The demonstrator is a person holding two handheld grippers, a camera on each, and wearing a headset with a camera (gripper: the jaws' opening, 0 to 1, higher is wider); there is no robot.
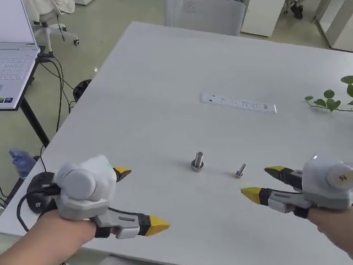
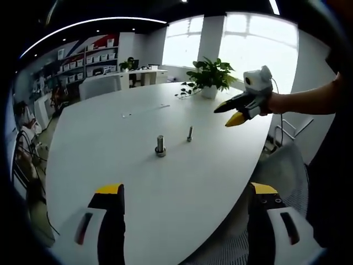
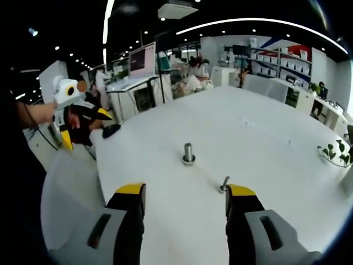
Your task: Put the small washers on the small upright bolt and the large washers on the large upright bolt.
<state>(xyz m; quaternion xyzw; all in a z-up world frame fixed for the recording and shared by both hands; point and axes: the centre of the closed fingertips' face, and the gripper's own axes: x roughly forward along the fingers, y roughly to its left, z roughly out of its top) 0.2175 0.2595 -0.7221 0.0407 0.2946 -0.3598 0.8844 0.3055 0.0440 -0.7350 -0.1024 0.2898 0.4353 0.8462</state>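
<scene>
Two bolts stand upright on the white table point(image 1: 165, 83). The large bolt point(image 1: 197, 161) has a wide ring at its foot; I cannot tell whether that is its head or a washer. The small bolt point(image 1: 240, 171) stands just to its right. My left gripper point(image 1: 139, 197) hovers open near the table's front left edge, well short of the bolts, with nothing between its jaws. My right gripper point(image 1: 263, 181) is open and empty, its tips just right of the small bolt. The left gripper view has the large bolt point(image 2: 160, 146) and small bolt point(image 2: 190, 133) ahead of the left gripper point(image 2: 187, 190). In the right gripper view the small bolt point(image 3: 224, 184) sits close to the right gripper point(image 3: 186, 191).
A white power strip point(image 1: 238, 102) lies further back on the table. A potted plant point(image 1: 333, 99) trails in at the right edge. Left of the table stand a laptop point(image 1: 14, 61) on a desk, cables and a chair point(image 1: 52, 25). A black device point(image 1: 38, 193) lies at the front left corner.
</scene>
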